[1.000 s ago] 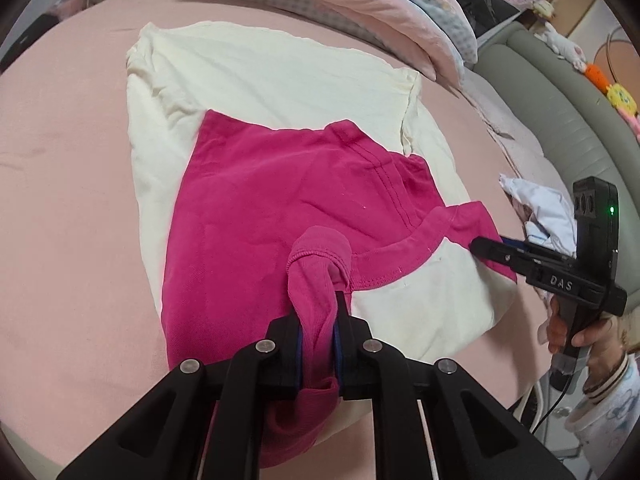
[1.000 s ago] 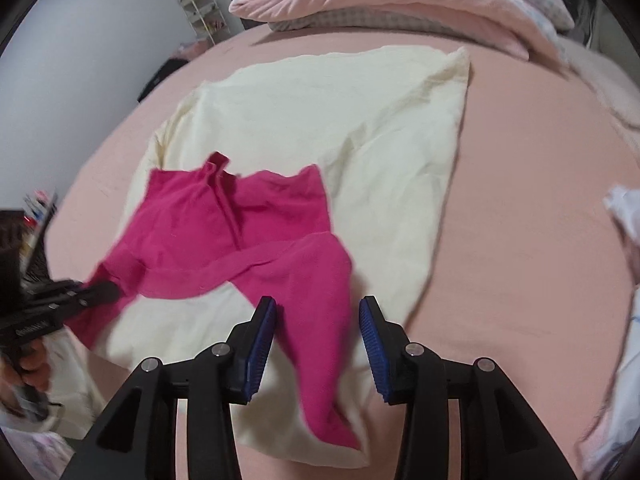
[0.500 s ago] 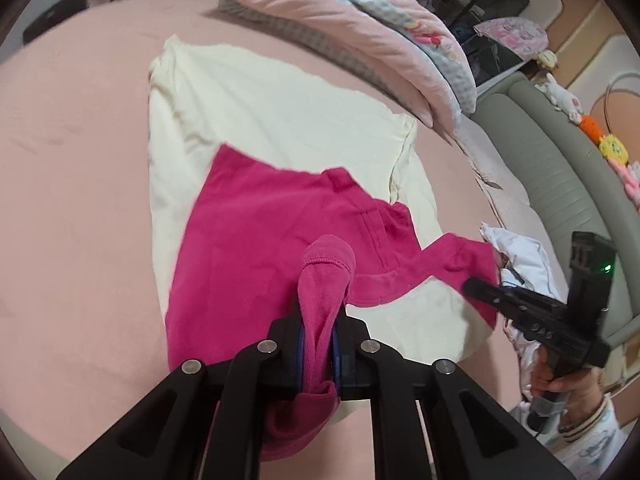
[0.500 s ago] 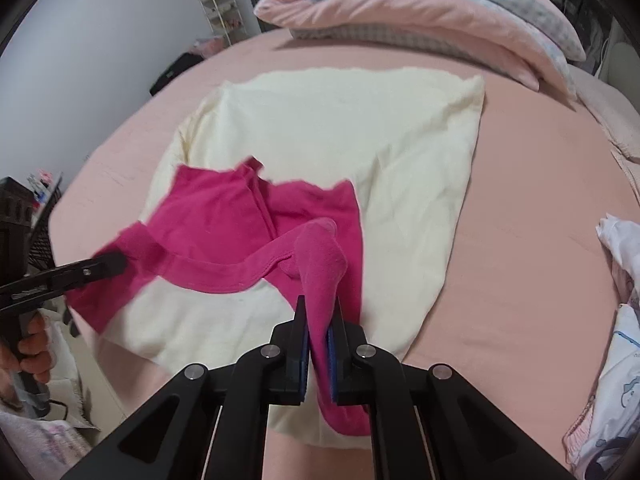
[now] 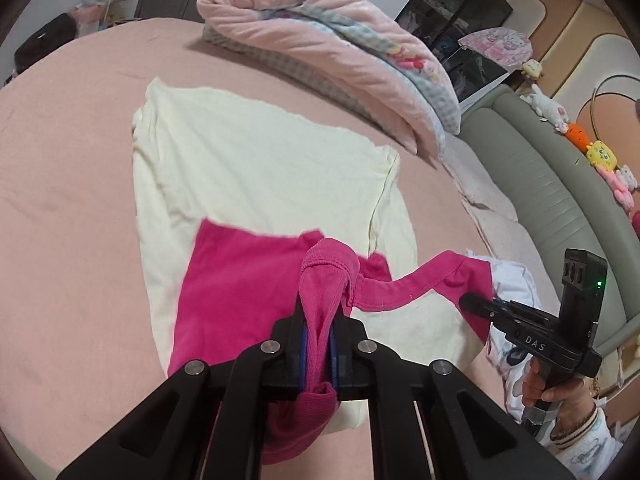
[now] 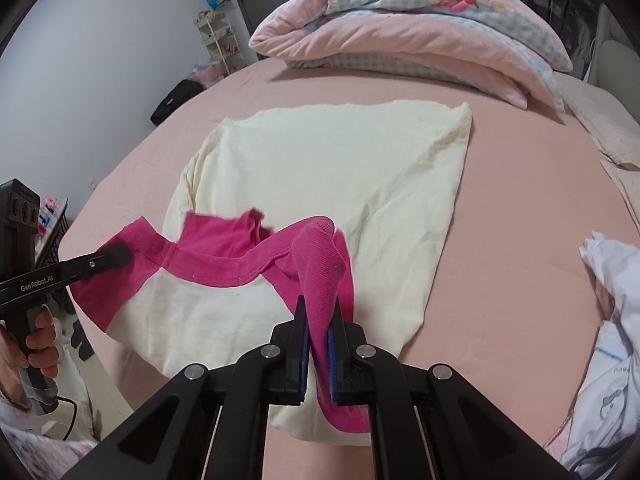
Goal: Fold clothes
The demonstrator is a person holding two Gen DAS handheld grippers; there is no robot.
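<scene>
My left gripper (image 5: 318,344) is clamped on one bunched magenta sleeve of the cream-and-magenta shirt (image 5: 256,184) spread on the pink bed (image 5: 72,184), while my right gripper (image 6: 318,356) pinches the other sleeve, the magenta band lifted between them.

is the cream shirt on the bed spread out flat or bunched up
Spread flat. The cream shirt lies smooth on the pink bed, edges laid out, with the pink garment over its near end.
</scene>
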